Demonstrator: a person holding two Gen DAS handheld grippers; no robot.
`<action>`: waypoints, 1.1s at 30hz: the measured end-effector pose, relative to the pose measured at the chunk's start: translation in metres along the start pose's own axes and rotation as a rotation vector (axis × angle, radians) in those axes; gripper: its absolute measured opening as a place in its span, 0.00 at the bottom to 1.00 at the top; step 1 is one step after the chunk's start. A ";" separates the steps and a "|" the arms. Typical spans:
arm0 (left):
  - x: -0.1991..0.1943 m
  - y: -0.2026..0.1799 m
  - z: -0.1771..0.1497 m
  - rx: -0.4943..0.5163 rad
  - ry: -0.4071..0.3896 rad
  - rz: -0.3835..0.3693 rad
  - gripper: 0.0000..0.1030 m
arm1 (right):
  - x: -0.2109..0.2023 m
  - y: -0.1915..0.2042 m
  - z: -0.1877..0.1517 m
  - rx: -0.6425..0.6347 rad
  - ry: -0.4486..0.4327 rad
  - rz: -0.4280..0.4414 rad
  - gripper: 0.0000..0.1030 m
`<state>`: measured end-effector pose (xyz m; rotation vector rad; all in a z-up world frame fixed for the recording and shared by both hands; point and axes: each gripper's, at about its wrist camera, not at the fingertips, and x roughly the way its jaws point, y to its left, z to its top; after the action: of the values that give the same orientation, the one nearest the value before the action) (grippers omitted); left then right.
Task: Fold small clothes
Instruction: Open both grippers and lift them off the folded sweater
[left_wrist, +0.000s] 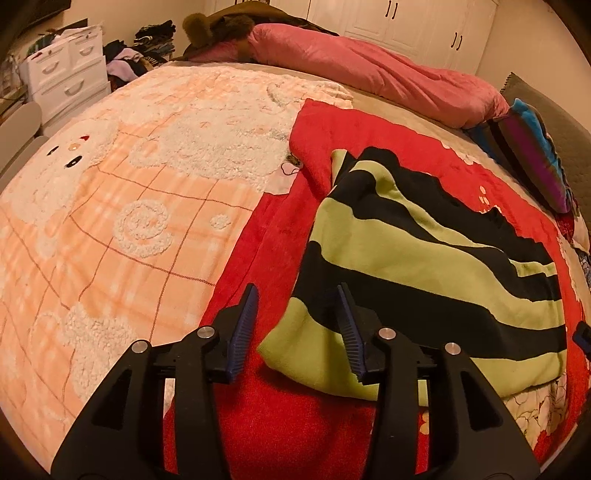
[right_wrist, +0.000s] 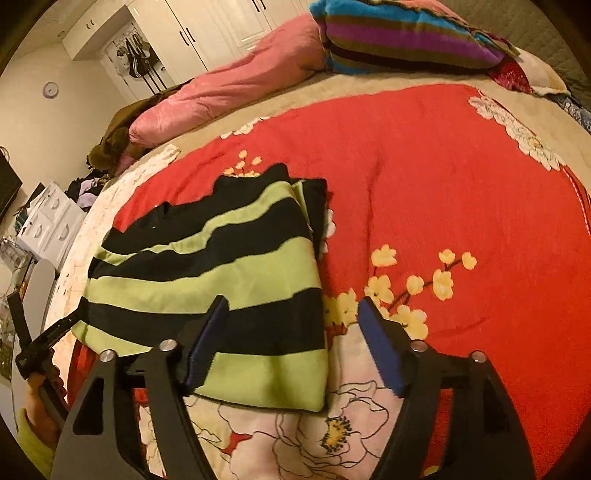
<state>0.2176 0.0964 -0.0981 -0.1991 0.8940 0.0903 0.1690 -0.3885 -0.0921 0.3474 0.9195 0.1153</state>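
A green-and-black striped garment (left_wrist: 436, 269) lies folded on a red flowered blanket (left_wrist: 280, 417). It also shows in the right wrist view (right_wrist: 221, 273). My left gripper (left_wrist: 295, 295) is open and empty, just above the garment's near left corner. My right gripper (right_wrist: 291, 306) is open and empty, over the garment's near right corner. The left gripper's body shows at the left edge of the right wrist view (right_wrist: 40, 343), held in a hand.
An orange checked blanket (left_wrist: 122, 206) covers the left of the bed. A pink duvet (left_wrist: 369, 70) lies along the far side. A multicolour striped cloth (right_wrist: 406, 37) sits near the headboard. White drawers (left_wrist: 70, 70) and clothes piles stand beyond the bed.
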 end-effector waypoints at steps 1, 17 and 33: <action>-0.001 0.000 0.000 0.002 -0.004 0.001 0.36 | -0.002 0.002 0.001 -0.002 -0.007 0.002 0.74; -0.011 0.001 0.001 -0.006 -0.031 0.014 0.62 | -0.024 0.019 0.008 -0.016 -0.088 0.014 0.94; -0.017 0.014 0.003 -0.057 -0.056 0.019 0.87 | -0.014 0.098 -0.010 -0.272 -0.107 0.032 0.96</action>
<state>0.2069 0.1109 -0.0844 -0.2400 0.8384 0.1385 0.1580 -0.2976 -0.0535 0.1145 0.7808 0.2459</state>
